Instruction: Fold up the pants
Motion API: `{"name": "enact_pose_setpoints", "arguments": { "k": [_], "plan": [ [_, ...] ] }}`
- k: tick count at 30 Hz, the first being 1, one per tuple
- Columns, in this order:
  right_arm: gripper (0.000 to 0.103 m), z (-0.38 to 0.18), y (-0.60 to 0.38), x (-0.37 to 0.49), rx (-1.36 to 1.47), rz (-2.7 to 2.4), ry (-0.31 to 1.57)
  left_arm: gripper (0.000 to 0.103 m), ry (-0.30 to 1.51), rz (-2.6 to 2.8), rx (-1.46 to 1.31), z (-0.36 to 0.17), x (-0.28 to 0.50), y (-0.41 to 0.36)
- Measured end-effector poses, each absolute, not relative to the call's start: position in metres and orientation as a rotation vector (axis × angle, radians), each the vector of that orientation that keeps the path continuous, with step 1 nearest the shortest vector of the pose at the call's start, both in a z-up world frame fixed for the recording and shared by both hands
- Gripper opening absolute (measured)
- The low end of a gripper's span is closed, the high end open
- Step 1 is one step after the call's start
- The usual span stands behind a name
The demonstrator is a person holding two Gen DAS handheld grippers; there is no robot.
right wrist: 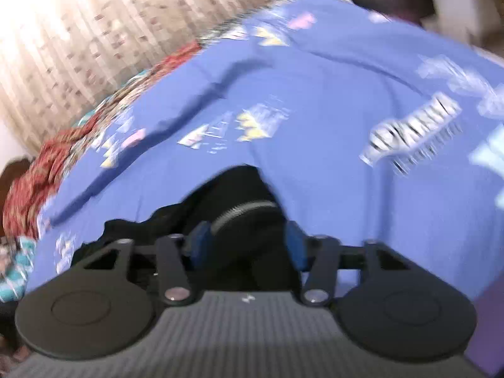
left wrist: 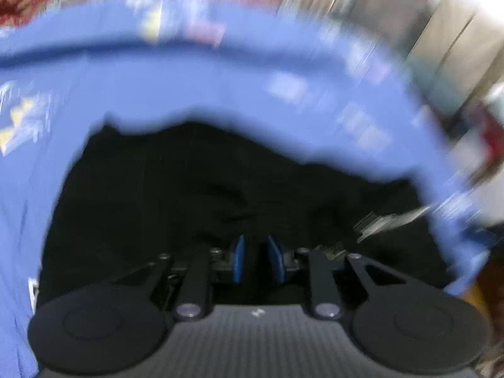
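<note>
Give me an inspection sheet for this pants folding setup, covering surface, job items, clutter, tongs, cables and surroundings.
Surface: blue printed bedsheet, creased, covering the bed.
Job's things: black pants bunched on the sheet; a ribbed band shows in the right wrist view.
Clutter: red patterned cloth along the sheet's far edge.
Tongs: left tongs narrow, over the pants, whether they pinch fabric cannot be told; right tongs open, pants fabric between the pads.
Cables: nothing seen.
Surroundings: light patterned curtain; both views blurred.
</note>
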State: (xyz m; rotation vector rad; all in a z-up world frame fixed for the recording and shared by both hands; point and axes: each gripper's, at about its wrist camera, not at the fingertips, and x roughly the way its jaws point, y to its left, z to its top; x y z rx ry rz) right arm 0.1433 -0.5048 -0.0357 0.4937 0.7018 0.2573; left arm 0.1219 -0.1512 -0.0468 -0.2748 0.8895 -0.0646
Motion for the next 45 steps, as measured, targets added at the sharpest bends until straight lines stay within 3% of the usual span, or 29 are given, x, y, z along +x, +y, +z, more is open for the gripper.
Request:
{"name": "enact_pose_setpoints", "arguments": {
  "k": [5, 8, 11, 12, 14, 16, 20, 22, 23, 24, 25, 27, 29, 30, 31, 34, 35, 36, 37, 38, 39, 45],
  "plan": [
    [0.056, -0.062, -0.501, 0.149, 0.582, 0.313, 0.817, 0.02, 0.894, -0.032, -0.332, -0.039, 0.123, -0.149],
    [0.021, -0.059, -0.48, 0.146, 0.497, 0.325, 0.837, 0.021, 0.873, -0.053, -0.379, -0.013, 0.116, -0.146],
    [0.018, -0.038, -0.47, 0.142, 0.493, 0.387, 0.777, 0.042, 0.796, -0.131, -0.409, 0.025, 0.111, -0.158],
    [0.018, -0.029, -0.463, 0.137, 0.468, 0.423, 0.744, 0.058, 0.776, -0.158, -0.402, 0.036, 0.111, -0.166],
    [0.018, -0.014, -0.441, 0.126, 0.404, 0.497, 0.697, 0.07, 0.747, -0.218, -0.361, 0.058, 0.117, -0.186],
    [0.018, -0.003, -0.418, 0.117, 0.343, 0.557, 0.672, 0.095, 0.749, -0.283, -0.3, 0.07, 0.128, -0.21],
    [0.018, 0.002, -0.392, 0.103, 0.265, 0.623, 0.642, 0.1, 0.818, -0.326, -0.156, 0.069, 0.161, -0.254],
    [0.018, 0.003, -0.386, 0.098, 0.239, 0.636, 0.632, 0.097, 0.889, -0.344, -0.138, 0.055, 0.173, -0.27],
    [0.018, 0.003, -0.386, 0.095, 0.234, 0.645, 0.634, 0.08, 0.913, -0.353, -0.126, 0.049, 0.177, -0.276],
    [0.018, 0.005, -0.385, 0.093, 0.227, 0.651, 0.635, 0.044, 0.934, -0.362, -0.104, 0.044, 0.179, -0.282],
    [0.018, 0.006, -0.384, 0.091, 0.216, 0.652, 0.631, 0.024, 0.962, -0.361, -0.081, 0.038, 0.182, -0.287],
    [0.023, 0.007, -0.383, 0.088, 0.188, 0.642, 0.619, 0.019, 0.954, -0.346, -0.12, 0.036, 0.18, -0.28],
    [0.042, 0.007, -0.394, 0.088, 0.222, 0.657, 0.607, 0.019, 0.941, -0.334, -0.176, 0.04, 0.177, -0.264],
    [0.072, 0.007, -0.399, 0.087, 0.237, 0.652, 0.602, 0.019, 0.937, -0.322, -0.195, 0.041, 0.176, -0.256],
    [0.086, 0.006, -0.4, 0.086, 0.235, 0.631, 0.596, 0.019, 0.93, -0.314, -0.22, 0.044, 0.174, -0.245],
    [0.086, -0.003, -0.399, 0.085, 0.213, 0.624, 0.612, 0.019, 0.919, -0.3, -0.275, 0.048, 0.173, -0.222],
    [0.084, -0.006, -0.395, 0.086, 0.213, 0.63, 0.633, 0.019, 0.917, -0.298, -0.293, 0.049, 0.172, -0.215],
    [0.069, -0.008, -0.388, 0.088, 0.203, 0.64, 0.649, 0.019, 0.912, -0.295, -0.311, 0.05, 0.17, -0.207],
    [0.032, -0.01, -0.381, 0.09, 0.179, 0.651, 0.659, 0.019, 0.907, -0.292, -0.326, 0.051, 0.169, -0.2],
    [0.011, -0.01, -0.371, 0.093, 0.144, 0.652, 0.679, 0.019, 0.895, -0.286, -0.341, 0.053, 0.168, -0.193],
    [0.007, -0.008, -0.362, 0.096, 0.117, 0.646, 0.701, 0.019, 0.883, -0.277, -0.352, 0.055, 0.165, -0.185],
    [0.007, 0.03, -0.304, 0.094, 0.086, 0.839, 0.626, 0.019, 0.776, -0.183, -0.432, 0.073, 0.133, -0.104]
  ]
}}
